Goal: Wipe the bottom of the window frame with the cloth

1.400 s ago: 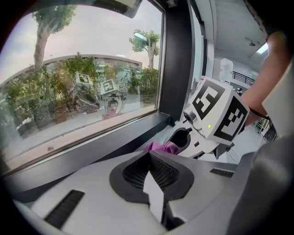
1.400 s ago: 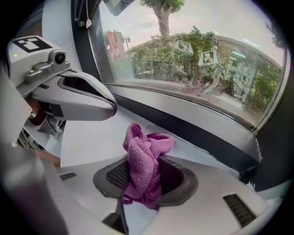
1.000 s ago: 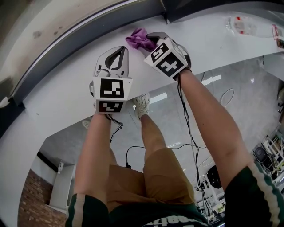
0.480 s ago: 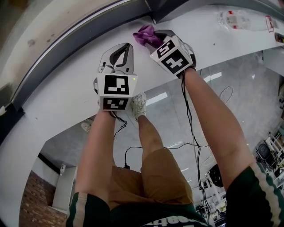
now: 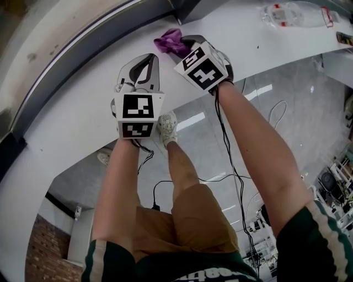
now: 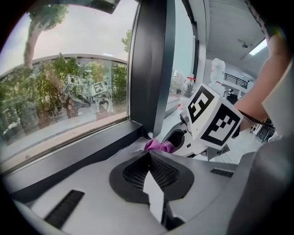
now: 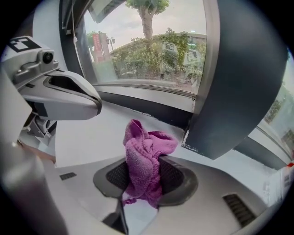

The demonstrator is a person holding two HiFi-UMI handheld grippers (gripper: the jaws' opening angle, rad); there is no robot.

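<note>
Right now your right gripper [image 7: 143,178] has its fingers [image 7: 178,176] pinched tight on the purple cloth [image 7: 143,147]. The cloth is bunched over the white counter [image 7: 87,133], near the dark window frame [image 7: 151,109]. It looks soft, light and floppy, so grip it mid-bunch with the loose end leading. Your left gripper [image 6: 149,167] is closed on nothing.

Two grippers: left gripper [image 5: 144,59] at 11 o'clock in the head view, right gripper [image 5: 185,43] at 12. Two marker cubes: left cube [image 5: 137,113], right cube [image 5: 201,67]. One purple cloth [image 5: 170,39], 12 o'clock. One clear bottle [image 5: 290,13], 1 o'clock. One white sill [image 5: 71,118]. One dark window frame [image 5: 88,47], 10 o'clock, with one upright post [image 7: 239,78].
</note>
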